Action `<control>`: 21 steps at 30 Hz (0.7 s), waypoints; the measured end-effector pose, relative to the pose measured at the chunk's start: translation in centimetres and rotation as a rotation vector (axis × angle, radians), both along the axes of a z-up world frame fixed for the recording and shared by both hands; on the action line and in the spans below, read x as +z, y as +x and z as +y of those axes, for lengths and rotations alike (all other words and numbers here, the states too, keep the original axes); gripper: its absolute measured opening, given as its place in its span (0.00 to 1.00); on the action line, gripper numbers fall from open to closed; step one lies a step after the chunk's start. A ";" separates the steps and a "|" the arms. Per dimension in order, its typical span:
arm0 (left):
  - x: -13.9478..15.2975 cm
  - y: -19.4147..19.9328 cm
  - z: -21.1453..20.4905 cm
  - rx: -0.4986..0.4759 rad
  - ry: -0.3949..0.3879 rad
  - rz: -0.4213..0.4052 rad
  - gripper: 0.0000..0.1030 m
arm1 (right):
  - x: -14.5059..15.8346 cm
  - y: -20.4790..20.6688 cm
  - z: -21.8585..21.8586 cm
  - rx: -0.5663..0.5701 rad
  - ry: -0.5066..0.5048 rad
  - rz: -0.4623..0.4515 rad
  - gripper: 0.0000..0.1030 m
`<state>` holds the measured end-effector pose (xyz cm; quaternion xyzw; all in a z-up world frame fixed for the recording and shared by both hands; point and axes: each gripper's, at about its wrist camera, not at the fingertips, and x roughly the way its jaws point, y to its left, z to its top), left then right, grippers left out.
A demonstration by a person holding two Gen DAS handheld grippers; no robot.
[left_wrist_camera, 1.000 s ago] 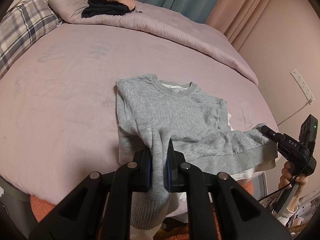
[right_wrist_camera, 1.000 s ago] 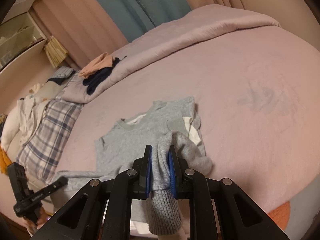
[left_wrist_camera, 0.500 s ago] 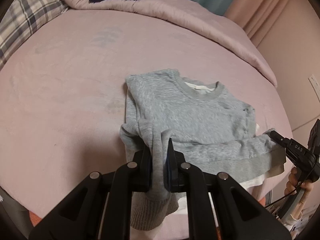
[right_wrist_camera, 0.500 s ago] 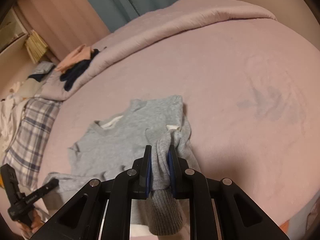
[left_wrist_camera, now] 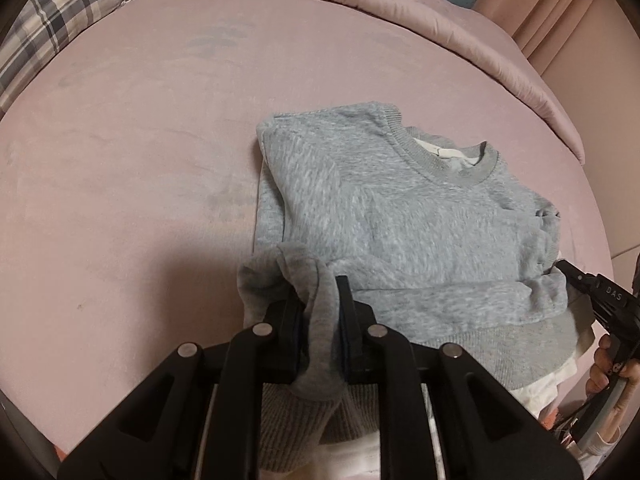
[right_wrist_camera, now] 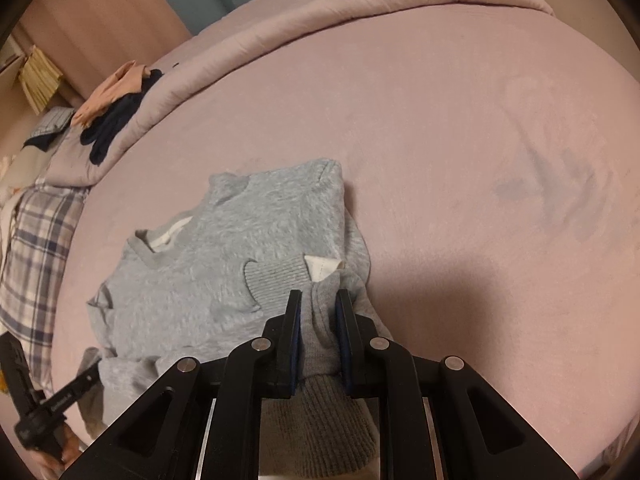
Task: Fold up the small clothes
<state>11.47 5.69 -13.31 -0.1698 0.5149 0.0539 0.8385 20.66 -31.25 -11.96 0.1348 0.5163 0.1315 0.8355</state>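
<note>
Left wrist view shows the left gripper (left_wrist_camera: 319,312) and right gripper (right_wrist_camera: 318,324) each clamped on a hem corner of the grey sweatshirt (left_wrist_camera: 400,224) lying mid-bed (left_wrist_camera: 140,180), so the bottom-to-collar fold seems underway, needing both corners carried evenly toward the collar (left_wrist_camera: 448,160).

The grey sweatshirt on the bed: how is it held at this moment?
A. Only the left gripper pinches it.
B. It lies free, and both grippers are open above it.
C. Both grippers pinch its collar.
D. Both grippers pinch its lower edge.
D: the left gripper and the right gripper are each shut on bunched fabric at the lower edge of the grey sweatshirt, far from its collar.
</note>
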 end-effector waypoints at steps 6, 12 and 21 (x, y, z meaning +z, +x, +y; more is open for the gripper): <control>1.3 -0.7 0.5 -0.009 -0.069 -0.019 0.55 | 0.6 0.0 -0.4 0.023 0.029 -0.021 0.22; 3.5 -3.8 1.2 0.009 -0.111 -0.080 0.75 | 3.4 -1.7 -3.6 -0.038 0.085 -0.082 0.46; 1.5 -7.3 0.1 0.006 -0.177 -0.028 0.68 | 2.7 -6.0 -4.9 0.001 0.092 -0.046 0.52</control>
